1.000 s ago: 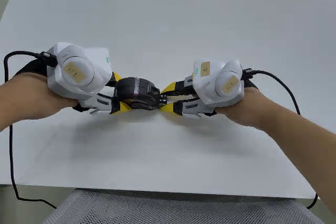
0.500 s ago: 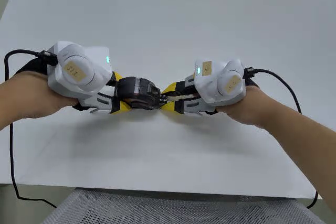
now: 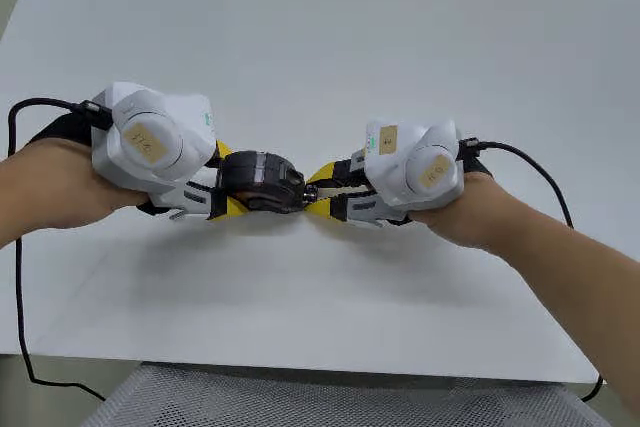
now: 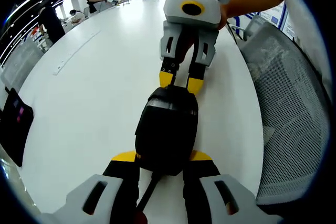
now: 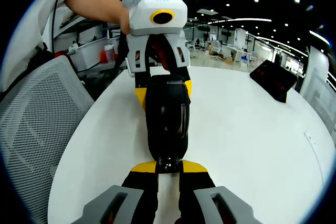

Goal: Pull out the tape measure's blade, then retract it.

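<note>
1. In the head view your left tool (image 3: 230, 179) sits left of centre and your right tool (image 3: 318, 189) right of centre. Their tips face each other, low over the white bench (image 3: 330, 57).
2. The tape measure (image 3: 262, 179), a black case, lies between the two tools near the middle of the frame. You cannot tell from here whether it rests on the bench or hangs just above it.
3. Your left tool is pinching the case. In the left gripper view its yellow-tipped jaws press on either side of the case's near end, at bottom centre.
4. Your right tool is drawn almost together on the blade hook (image 5: 168, 164), at bottom centre of the right gripper view. The hook sits right at the mouth of the case.
5. In the left gripper view the right tool comes in from the top centre, its yellow tips meeting the far end of the case.
6. In the right gripper view the left tool hangs at top centre, its jaws straddling the far end of the case.
7. Your left hand (image 3: 50, 182) and right hand (image 3: 470, 212) wrap the tools' white bodies. A black cable (image 3: 18, 287) runs down the left edge of the head view.
8. A grey mesh chair (image 3: 300, 397) lines the bottom edge of the head view. A flat black device (image 5: 273, 80) lies on the bench at the upper right of the right gripper view.
</note>
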A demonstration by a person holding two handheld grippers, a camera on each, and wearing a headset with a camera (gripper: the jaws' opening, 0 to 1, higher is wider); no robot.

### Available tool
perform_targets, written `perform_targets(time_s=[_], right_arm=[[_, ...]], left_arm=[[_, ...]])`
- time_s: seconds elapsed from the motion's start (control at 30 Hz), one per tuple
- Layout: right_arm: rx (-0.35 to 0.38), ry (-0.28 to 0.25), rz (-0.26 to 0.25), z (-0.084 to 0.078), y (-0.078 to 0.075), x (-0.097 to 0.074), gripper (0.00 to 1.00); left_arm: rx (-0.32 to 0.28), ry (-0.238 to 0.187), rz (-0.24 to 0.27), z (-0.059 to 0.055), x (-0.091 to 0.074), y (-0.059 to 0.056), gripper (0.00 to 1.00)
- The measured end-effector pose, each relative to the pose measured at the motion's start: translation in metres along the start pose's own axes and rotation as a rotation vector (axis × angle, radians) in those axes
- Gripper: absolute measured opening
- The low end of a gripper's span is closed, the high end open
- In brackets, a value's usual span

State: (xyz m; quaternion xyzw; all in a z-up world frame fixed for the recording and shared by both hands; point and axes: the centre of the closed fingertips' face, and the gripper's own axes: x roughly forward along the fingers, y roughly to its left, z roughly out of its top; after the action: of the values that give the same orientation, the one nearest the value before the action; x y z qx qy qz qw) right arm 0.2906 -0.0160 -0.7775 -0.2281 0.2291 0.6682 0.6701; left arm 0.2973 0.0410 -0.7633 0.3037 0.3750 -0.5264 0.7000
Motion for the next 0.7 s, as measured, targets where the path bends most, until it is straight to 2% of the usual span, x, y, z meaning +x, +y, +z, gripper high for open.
perform_targets(time_s=[0.7], right_arm=[[0.001,0.013,-0.007,-0.01,-0.001,-0.012,0.1]], left_arm=[[-0.004,0.011,0.0,-0.001,0.0,0.0,0.26]])
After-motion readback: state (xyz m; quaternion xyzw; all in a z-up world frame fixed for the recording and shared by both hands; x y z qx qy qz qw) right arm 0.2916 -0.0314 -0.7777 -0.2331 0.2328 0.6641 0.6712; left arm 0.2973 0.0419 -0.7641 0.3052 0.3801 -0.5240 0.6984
